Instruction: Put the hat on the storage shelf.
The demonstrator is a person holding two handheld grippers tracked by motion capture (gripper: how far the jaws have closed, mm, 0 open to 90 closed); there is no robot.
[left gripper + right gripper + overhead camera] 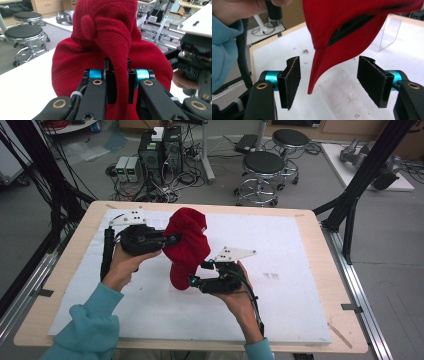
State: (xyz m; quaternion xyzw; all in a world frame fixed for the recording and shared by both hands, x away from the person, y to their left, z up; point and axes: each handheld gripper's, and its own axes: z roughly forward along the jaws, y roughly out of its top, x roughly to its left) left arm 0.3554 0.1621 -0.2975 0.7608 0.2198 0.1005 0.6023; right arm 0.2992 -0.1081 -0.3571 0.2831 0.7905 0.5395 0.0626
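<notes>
A: The red knitted hat (110,42) is running off the top edge in the left gripper view, so its crown above the left claw (119,82) is getting cut off. The fold going down between that claw's jaws is hiding whatever lies behind them.

B: In the right gripper view the hat (352,27) is also leaving the frame at the top, above the right claw (329,82), and its upper right part is blurring. The dark slit in it is showing nothing inside.

A: From above, the hat (187,245) is covering the left claw's tips (172,239), and the right claw (197,279) is partly hiding behind its lower end.
</notes>
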